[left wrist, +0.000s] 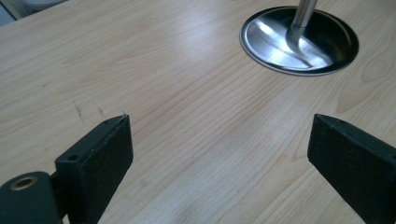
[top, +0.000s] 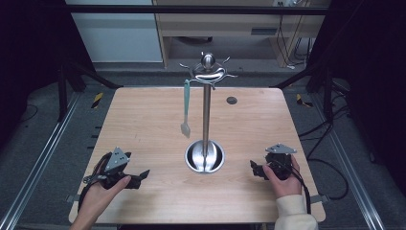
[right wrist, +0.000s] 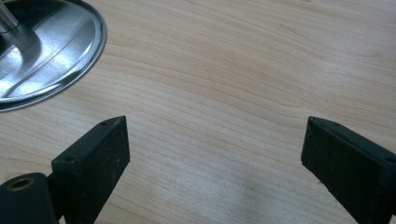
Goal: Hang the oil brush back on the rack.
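Observation:
A steel utensil stand (top: 206,110) rises from a round dish base (top: 205,156) at the table's centre. A pale green utensil (top: 186,108) hangs from one of its top hooks, on the left side. My left gripper (top: 139,176) rests at the front left of the table, held by a hand, open with nothing between its jaws (left wrist: 219,154). My right gripper (top: 255,167) sits at the front right, also open and empty (right wrist: 215,154). The stand's base shows at upper right in the left gripper view (left wrist: 299,39) and upper left in the right gripper view (right wrist: 46,51).
The wooden table (top: 143,124) has a small dark round hole (top: 231,100) near its back edge. Metal rails run along both sides on the floor. Cables lie on the floor to the right, and a wooden cabinet stands behind the table.

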Motion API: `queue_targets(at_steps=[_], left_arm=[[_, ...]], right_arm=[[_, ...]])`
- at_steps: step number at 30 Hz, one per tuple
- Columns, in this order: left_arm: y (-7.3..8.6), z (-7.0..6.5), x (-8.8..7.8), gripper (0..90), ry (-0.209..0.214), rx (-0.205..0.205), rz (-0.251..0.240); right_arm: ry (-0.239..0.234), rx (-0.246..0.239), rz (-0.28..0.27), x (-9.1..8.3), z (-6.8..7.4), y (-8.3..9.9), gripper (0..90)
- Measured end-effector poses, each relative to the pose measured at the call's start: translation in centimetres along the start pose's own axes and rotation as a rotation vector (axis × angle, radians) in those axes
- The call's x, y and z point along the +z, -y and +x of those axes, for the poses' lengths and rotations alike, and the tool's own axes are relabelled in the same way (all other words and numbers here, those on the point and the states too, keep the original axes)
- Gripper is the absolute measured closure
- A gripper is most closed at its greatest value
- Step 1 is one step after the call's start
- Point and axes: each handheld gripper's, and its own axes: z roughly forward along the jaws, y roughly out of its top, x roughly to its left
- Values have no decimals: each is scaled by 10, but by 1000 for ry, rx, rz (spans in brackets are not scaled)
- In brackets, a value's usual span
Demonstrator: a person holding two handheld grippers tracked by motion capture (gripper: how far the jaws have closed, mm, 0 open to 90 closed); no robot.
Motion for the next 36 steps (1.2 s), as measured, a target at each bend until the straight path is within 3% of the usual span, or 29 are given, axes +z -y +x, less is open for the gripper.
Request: queue_targets(at_steps=[20, 36], left_arm=[[28, 37, 1, 65, -103, -116, -14], [44, 53, 4, 65, -183, -138, -6]], right_arm=[[-1, 1, 4, 0, 0, 0, 85], [0, -3, 8, 1, 0, 0, 85]])
